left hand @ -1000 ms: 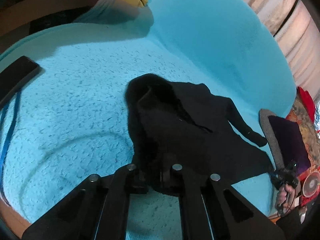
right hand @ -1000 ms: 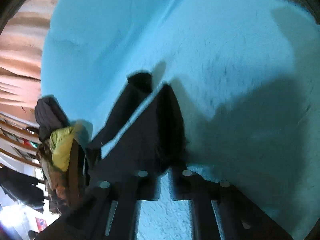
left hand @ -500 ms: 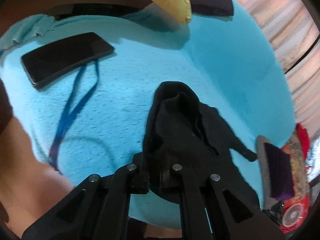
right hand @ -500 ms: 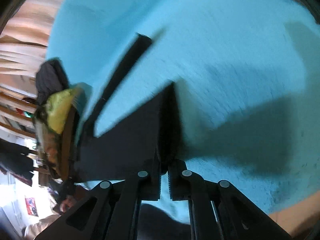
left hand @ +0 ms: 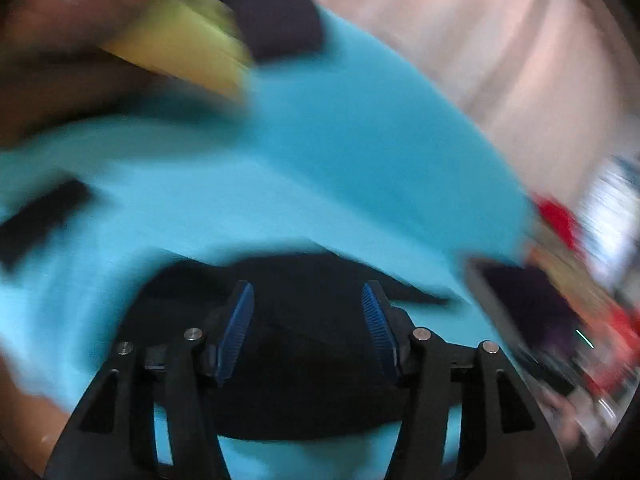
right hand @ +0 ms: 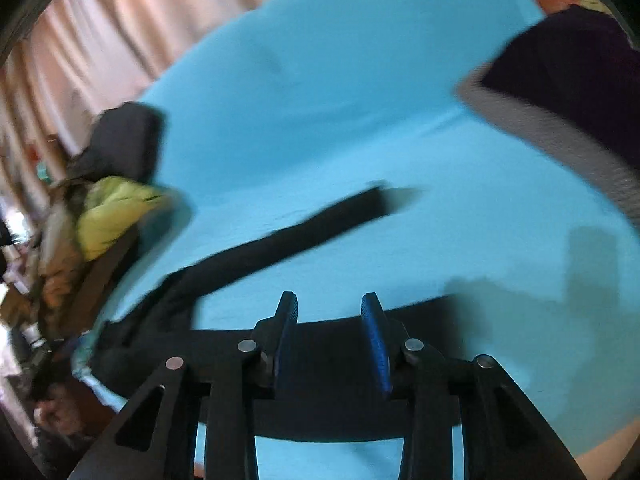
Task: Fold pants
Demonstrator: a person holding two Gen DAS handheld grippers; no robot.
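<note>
The black pants (left hand: pixel 312 380) lie on the turquoise bed sheet (left hand: pixel 360 160) just below my left gripper (left hand: pixel 308 300), which is open with blue pads spread wide. In the right wrist view the pants (right hand: pixel 320 380) lie under my right gripper (right hand: pixel 330 300), also open and empty. One pant leg (right hand: pixel 320 232) stretches out across the sheet toward the far right. The left wrist view is blurred by motion.
A black phone (left hand: pixel 40 220) lies on the sheet at left. A yellow cushion (left hand: pixel 188 52) and a dark pillow (left hand: pixel 276 20) sit at the far edge. A dark purple cushion with a grey border (right hand: pixel 568 92) lies at the right. Curtains (right hand: pixel 120 40) hang behind the bed.
Both grippers were shut on the pants and have opened, letting the cloth drop onto the sheet. Both cameras have swung, and the pants lie flatter.
</note>
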